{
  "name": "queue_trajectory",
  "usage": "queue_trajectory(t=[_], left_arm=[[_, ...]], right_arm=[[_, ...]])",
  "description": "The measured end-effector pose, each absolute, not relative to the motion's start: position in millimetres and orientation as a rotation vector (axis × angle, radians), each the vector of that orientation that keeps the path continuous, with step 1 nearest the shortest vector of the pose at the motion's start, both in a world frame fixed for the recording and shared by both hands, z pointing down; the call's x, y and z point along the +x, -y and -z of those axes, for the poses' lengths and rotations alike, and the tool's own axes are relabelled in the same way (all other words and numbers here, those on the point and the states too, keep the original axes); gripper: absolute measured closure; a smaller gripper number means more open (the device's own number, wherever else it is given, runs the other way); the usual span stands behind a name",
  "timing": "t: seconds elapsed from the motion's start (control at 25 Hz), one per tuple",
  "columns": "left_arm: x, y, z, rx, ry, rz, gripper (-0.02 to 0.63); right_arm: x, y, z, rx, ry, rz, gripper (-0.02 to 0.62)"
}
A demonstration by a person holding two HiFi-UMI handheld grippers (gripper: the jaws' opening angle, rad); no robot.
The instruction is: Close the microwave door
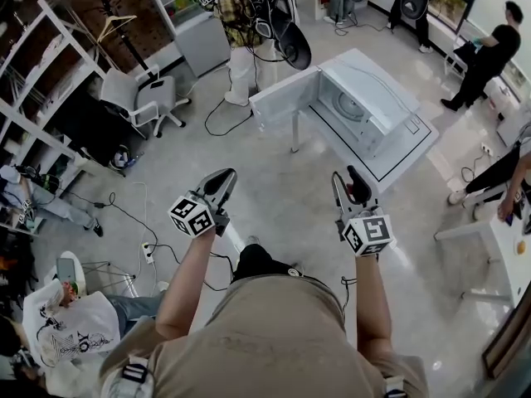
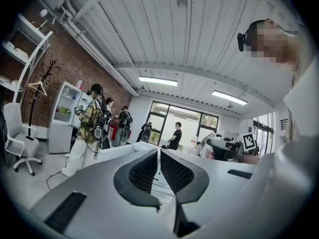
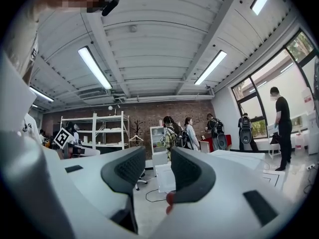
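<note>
The white microwave (image 1: 373, 106) stands on a white table (image 1: 415, 143) ahead of me and slightly right. Its door (image 1: 284, 96) hangs open, swung out to the left, and the cavity with the round turntable shows. Both grippers are held over the floor well short of the table, touching nothing. My left gripper (image 1: 224, 177) has its jaws together and empty; in the left gripper view (image 2: 159, 153) the open door (image 2: 119, 151) shows beyond them. My right gripper (image 1: 345, 177) stands open with a clear gap, as the right gripper view (image 3: 158, 156) shows.
A person in a plaid shirt (image 1: 241, 23) stands just behind the open door. A white chair (image 1: 141, 98) and shelves (image 1: 33, 81) are at the left. Cables and a power strip (image 1: 149, 251) lie on the floor. Another person (image 1: 489, 56) stands far right.
</note>
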State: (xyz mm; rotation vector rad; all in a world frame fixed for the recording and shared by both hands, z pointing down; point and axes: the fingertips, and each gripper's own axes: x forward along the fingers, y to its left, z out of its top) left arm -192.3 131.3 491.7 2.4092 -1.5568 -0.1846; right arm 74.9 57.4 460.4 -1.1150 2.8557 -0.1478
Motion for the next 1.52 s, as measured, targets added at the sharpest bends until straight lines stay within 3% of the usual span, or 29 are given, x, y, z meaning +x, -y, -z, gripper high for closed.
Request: queue_trajectory(t=[1.08,1.52], left_arm=[[-357,93,-551,2.482,1.342,0.062,0.583],[-370,170,-617,2.549,1.153,-0.154,0.552]], right_arm=[[-94,89,-479,-1.343,-2.863,0.23,0.439],[-121,115,-501,-1.467,-2.813,0.267,0.437]])
